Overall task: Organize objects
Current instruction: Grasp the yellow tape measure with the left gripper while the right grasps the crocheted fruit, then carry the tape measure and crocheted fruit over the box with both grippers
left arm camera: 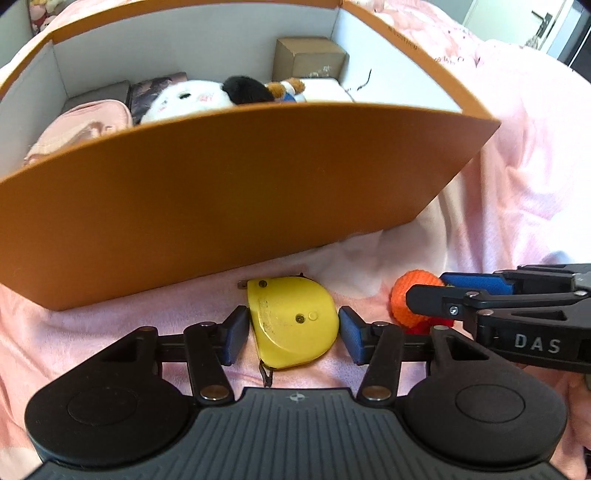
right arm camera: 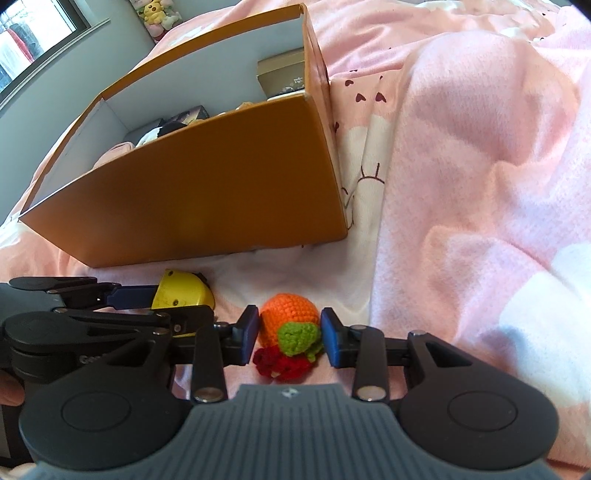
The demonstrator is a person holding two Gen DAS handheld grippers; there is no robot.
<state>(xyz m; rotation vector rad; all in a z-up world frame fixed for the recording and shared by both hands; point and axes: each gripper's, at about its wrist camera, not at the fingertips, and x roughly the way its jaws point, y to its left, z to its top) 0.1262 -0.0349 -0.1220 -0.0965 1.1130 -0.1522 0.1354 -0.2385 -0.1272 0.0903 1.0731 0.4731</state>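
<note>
Nearest, in the left wrist view: left gripper (left arm camera: 293, 332), jaws parted around a flat yellow plastic tape measure (left arm camera: 291, 325) lying on the pink fleece blanket (left arm camera: 517, 192). Left blue pad (left arm camera: 236, 338) touching or nearly touching the tape measure's edge; right pad separated from it by a narrow gap; not clamped. A small metal hook protruding from the tape measure's near end.

Just beside, toward the right: right gripper (right arm camera: 290, 334), jaws straddling an orange crocheted fruit (right arm camera: 290, 321) with a green yarn leaf (right arm camera: 299, 338) and a red yarn tuft (right arm camera: 280, 363), also resting on the blanket. Both blue pads pressed against or just touching the crochet's sides; grasped, as far as could be told. The two grippers close alongside each other, the left one crossing the lower left of the right wrist view.

Farther back: open orange cardboard box (left arm camera: 240, 192) with white inner walls, standing on the blanket directly behind the tape measure. Contained within: a white plush toy (left arm camera: 192, 101) with a black ear, a pink fabric pouch (left arm camera: 85, 125), a small brown carton (left arm camera: 310, 59) in the far right corner, and a dark printed booklet (left arm camera: 147, 92).

Farthest: plush toys (right arm camera: 157, 14) against a grey wall beside a window (right arm camera: 29, 40).
</note>
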